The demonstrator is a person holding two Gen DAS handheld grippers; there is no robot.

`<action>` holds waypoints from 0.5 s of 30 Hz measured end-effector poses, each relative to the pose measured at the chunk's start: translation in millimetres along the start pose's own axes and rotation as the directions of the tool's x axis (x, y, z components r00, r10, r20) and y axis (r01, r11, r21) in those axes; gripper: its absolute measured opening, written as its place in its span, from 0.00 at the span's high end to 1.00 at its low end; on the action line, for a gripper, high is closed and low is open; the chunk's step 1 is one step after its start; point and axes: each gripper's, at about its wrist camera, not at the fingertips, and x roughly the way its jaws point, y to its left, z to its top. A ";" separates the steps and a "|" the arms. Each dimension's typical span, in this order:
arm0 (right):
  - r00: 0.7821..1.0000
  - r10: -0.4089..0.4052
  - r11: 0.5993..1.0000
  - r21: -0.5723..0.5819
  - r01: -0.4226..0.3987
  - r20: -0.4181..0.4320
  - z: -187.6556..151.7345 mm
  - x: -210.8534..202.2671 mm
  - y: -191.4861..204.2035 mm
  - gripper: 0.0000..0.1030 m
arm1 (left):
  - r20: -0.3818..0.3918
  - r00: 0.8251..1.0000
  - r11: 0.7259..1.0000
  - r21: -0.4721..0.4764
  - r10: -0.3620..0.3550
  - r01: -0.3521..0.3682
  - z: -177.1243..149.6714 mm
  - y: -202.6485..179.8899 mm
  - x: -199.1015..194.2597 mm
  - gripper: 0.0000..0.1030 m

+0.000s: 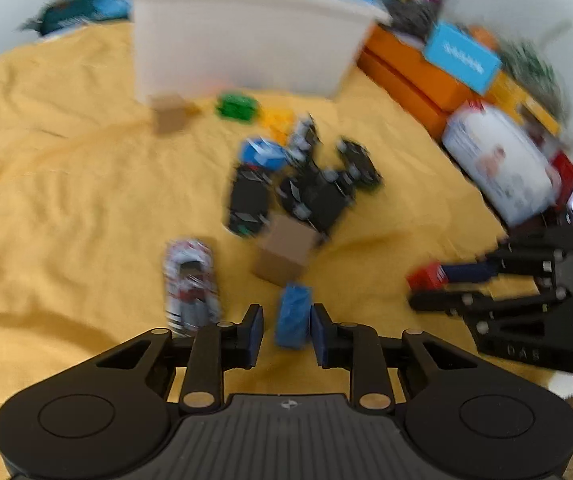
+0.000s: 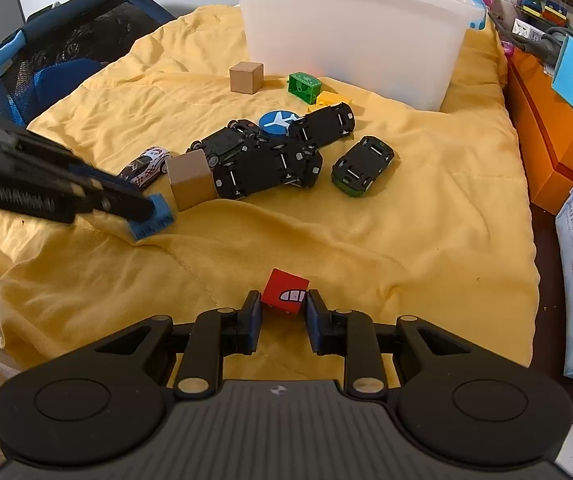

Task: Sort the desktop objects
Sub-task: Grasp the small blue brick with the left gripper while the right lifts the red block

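1. Left claw (image 1: 286, 330) is clenched on a blue block (image 1: 293, 316) low over the yellow blanket (image 1: 66, 200); in the right wrist view both pads sit against the block's sides (image 2: 152, 216). The left wrist view is blurred.
2. Right claw (image 2: 283, 312) grasps a red cube (image 2: 285, 291) with a white printed mark, its pads touching the cube's two sides just above the blanket.
3. Ahead of both claws lies a heap of black toy cars (image 2: 270, 156), most of them belly up, with a blue disc (image 2: 279, 123) showing a white plane resting among them.
4. One green-edged car (image 2: 362, 166) lies apart to the right of the heap, also upside down.
5. A white toy car (image 2: 148, 164) sits just beside a wooden cube (image 2: 190, 178) that touches the heap.
6. A second wooden cube (image 2: 246, 77), a green brick (image 2: 305, 86) and a yellow brick (image 2: 332, 100) lie near the white bin (image 2: 350, 28) at the far edge of the blanket.
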 end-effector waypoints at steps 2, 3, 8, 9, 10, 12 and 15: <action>1.000 -0.001 1.000 0.001 0.001 0.001 -0.1 -0.2 0.3 0.73 | 0.015 0.999 0.998 0.063 0.028 -0.029 -0.9 -8.8 1.6 0.76; 1.000 -0.002 1.000 0.000 0.002 0.001 -0.2 -0.2 0.4 0.73 | 0.017 0.999 0.996 0.084 0.039 -0.040 -0.8 -11.5 1.5 0.78; 1.000 -0.007 1.000 -0.004 0.007 0.014 -2.5 1.6 1.3 0.71 | 0.027 0.999 0.994 0.104 0.042 -0.044 -3.1 -15.3 -1.1 0.83; 1.000 -0.006 1.000 -0.005 0.006 0.016 -2.8 2.0 1.4 0.71 | 0.024 0.999 0.994 0.107 0.032 -0.035 -3.1 -15.5 -2.1 0.83; 1.000 -0.006 1.000 -0.005 0.006 0.016 -2.6 2.2 1.5 0.73 | 0.021 0.999 0.994 0.108 0.026 -0.028 -3.0 -16.1 -3.8 0.83; 1.000 -0.010 1.000 -0.017 0.010 0.018 -2.2 1.0 3.6 0.75 | 0.026 0.999 0.993 0.116 0.021 -0.024 -1.4 -19.2 -9.2 0.83; 0.999 -0.021 0.999 -0.043 0.022 0.037 0.3 -3.5 8.3 0.76 | 0.063 0.998 0.993 0.111 0.020 -0.027 4.1 -19.8 -23.5 0.83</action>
